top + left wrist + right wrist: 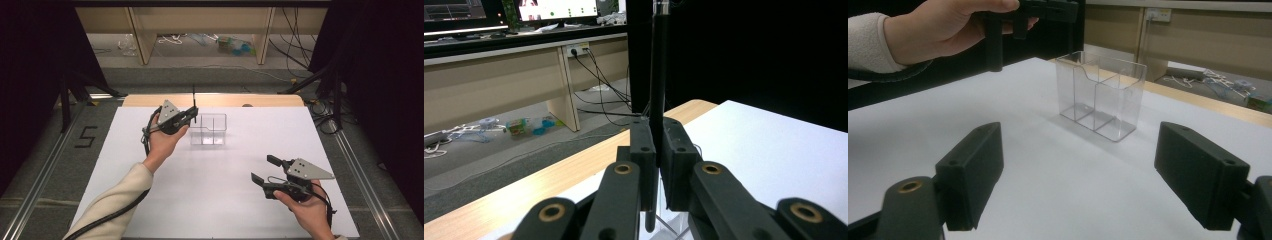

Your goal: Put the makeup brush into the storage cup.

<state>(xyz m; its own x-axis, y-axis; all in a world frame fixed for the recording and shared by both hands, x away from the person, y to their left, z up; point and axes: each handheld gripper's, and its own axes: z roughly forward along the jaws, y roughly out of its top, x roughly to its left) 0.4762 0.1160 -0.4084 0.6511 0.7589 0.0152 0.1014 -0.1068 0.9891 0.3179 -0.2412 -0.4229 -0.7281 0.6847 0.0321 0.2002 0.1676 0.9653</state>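
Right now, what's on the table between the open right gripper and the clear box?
Nothing: bare white table runs from the right gripper to the clear box, shown in the right gripper view.

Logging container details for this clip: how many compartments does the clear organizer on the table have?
3. In the clear organizer, one long compartment runs along the taller back wall, and two smaller ones sit side by side in front, split by a divider. All look empty.

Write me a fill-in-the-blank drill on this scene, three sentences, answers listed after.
1. The left gripper is shut on a thin black ____.
2. The clear plastic organizer stands on the ____ table top.
3. The right gripper has its jaws ____, with nothing between them.

Missing words: pen; white; open
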